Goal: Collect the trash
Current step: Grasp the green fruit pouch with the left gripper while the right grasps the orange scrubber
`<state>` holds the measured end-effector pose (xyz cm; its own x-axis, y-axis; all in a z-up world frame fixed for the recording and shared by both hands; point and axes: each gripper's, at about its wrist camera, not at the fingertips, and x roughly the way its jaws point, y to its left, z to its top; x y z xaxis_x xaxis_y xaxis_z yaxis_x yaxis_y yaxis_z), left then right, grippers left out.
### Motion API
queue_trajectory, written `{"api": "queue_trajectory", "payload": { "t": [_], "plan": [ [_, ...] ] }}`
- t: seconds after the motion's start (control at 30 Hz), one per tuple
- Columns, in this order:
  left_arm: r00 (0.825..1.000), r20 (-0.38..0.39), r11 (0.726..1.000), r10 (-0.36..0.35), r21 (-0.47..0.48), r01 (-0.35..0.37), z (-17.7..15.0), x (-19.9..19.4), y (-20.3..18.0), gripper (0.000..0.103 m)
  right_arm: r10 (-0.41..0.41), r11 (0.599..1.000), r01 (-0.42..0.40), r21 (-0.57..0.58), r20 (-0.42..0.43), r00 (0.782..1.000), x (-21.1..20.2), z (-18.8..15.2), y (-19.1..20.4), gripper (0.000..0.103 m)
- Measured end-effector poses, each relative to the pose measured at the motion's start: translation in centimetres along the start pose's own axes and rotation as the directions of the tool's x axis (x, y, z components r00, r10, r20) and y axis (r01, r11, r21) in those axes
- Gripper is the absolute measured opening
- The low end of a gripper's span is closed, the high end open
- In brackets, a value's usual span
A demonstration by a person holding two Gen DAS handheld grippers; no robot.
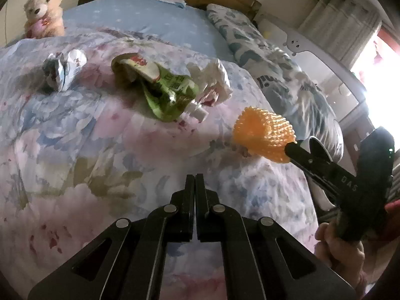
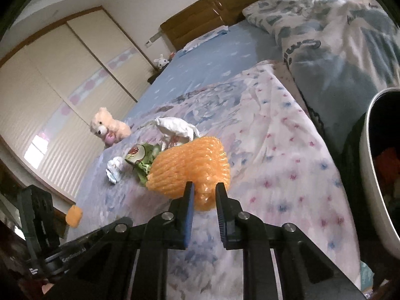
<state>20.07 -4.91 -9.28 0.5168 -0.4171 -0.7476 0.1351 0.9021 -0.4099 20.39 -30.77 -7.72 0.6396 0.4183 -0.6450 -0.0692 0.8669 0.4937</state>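
The right tongs gripped the orange foam fruit net above the bed, left tongs closed empty; next, carry it to the bin at three o'clock.

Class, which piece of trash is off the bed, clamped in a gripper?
The orange foam net, pinched by the right gripper; the other wrappers lie on the quilt.

A bedroom held a bed with a floral quilt and blue sheet against a far wooden headboard. Cream sliding wardrobe doors stood left; bright daylight came through a curtained window on the right.
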Motion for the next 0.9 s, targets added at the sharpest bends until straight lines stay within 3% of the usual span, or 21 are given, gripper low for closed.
{"api": "queue_trajectory", "payload": {
  "t": [0.1,0.17,0.2,0.23,0.27,0.33,0.43,0.67,0.8,0.87,0.9],
  "plan": [
    [1.000,0.001,1.000,-0.014,-0.026,0.014,0.3,0.0,0.2,0.002,-0.026,0.999,0.027,-0.023,0.005,1.000,-0.4,-0.3,0.4,0.017],
    [1.000,0.005,0.999,-0.014,-0.035,0.014,0.9,0.2,0.1,0.011,-0.045,0.999,0.045,-0.026,0.000,0.999,-0.5,-0.2,0.3,0.023],
    [1.000,0.008,0.999,-0.009,-0.042,0.009,1.2,0.3,0.1,0.025,-0.045,0.999,0.045,-0.021,0.000,0.999,-0.5,-0.2,0.2,0.026],
    [1.000,0.015,0.998,0.000,-0.056,0.001,1.6,0.5,0.2,0.043,-0.039,0.999,0.039,-0.007,0.001,0.999,-0.6,0.0,0.0,0.036],
    [1.000,0.024,0.998,0.005,-0.066,-0.004,2.0,0.5,0.3,0.048,-0.034,0.999,0.034,0.007,0.000,0.999,-0.6,0.2,-0.2,0.042],
    [0.999,0.034,0.995,0.013,-0.095,-0.010,2.7,0.9,0.7,0.054,-0.024,0.999,0.024,0.025,0.012,1.000,-0.8,0.5,-0.5,0.066],
    [0.999,0.034,0.987,0.018,-0.162,-0.013,3.9,1.8,1.8,0.068,-0.031,0.999,0.030,0.030,0.035,0.999,-0.8,0.9,-0.7,0.071],
    [0.999,0.039,0.962,0.001,-0.272,0.010,6.6,4.1,3.5,0.072,-0.024,0.999,0.025,0.047,-0.020,1.000,1.7,1.4,-1.3,0.073],
    [0.998,0.065,0.963,0.027,-0.270,-0.009,7.6,4.9,3.5,0.072,-0.027,0.999,0.028,0.032,-0.036,0.999,2.7,1.1,-1.2,0.069],
    [0.997,0.068,0.965,0.038,-0.260,-0.019,7.9,5.5,3.4,0.067,-0.030,0.999,0.031,0.024,-0.041,0.999,2.9,0.9,-1.1,0.056],
    [0.997,0.067,0.967,0.032,-0.256,-0.014,7.9,5.6,3.4,0.049,-0.034,0.999,0.035,0.019,-0.042,0.999,3.0,0.9,-1.0,0.046]
  ]
}}
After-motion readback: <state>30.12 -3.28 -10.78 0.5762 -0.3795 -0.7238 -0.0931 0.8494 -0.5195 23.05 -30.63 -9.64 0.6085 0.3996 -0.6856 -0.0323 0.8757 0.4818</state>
